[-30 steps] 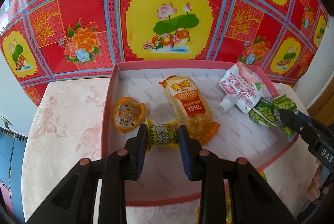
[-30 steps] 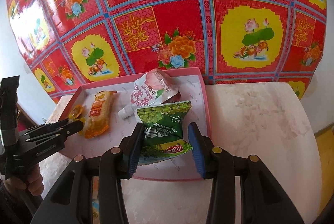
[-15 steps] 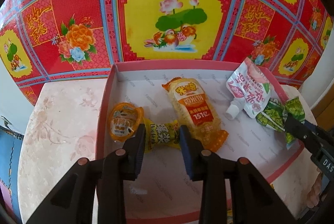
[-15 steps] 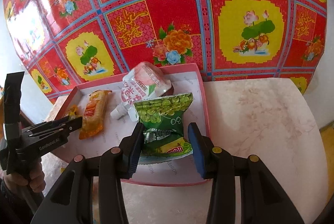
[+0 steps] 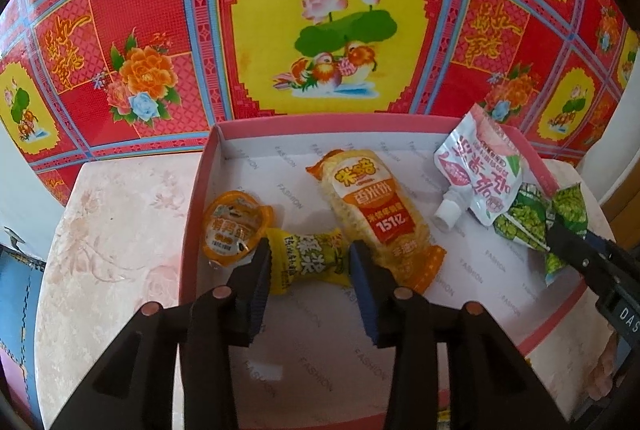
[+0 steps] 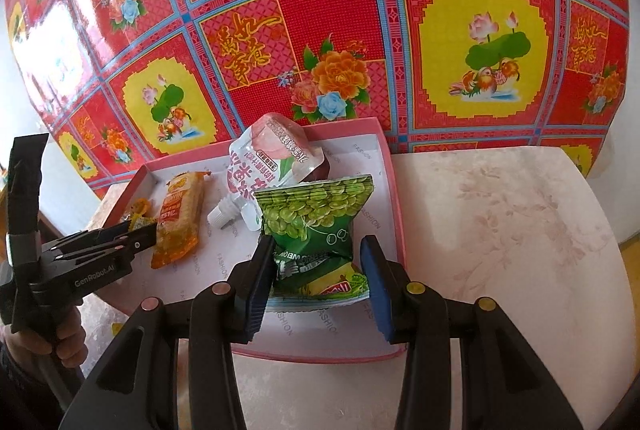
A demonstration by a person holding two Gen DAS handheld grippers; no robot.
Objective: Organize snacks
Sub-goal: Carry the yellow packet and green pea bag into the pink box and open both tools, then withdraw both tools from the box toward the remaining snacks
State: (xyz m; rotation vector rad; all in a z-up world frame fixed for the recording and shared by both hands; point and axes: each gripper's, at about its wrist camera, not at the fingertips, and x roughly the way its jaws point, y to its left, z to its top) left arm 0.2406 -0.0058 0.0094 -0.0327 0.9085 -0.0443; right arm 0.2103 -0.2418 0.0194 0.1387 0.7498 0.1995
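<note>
Releasing yellow candy [image 5: 306, 262] from your left gripper [image 5: 308, 270] into pink tray [image 5: 320, 119]; right gripper [image 6: 318, 272] clenches green pea bag [image 6: 316, 226], unplaced.

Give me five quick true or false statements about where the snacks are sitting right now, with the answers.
1. The green pea bag is between the fingers of the right tool. True.
2. The orange jelly cup sits on the table outside the box. False: it lies inside the pink box, by its left wall.
3. The spout pouch has lost its cap. False: its white cap is on.
4. The rice cracker pack lies flat in the box. True.
5. The yellow packet lies between the jelly cup and the rice cracker pack. True.
</note>
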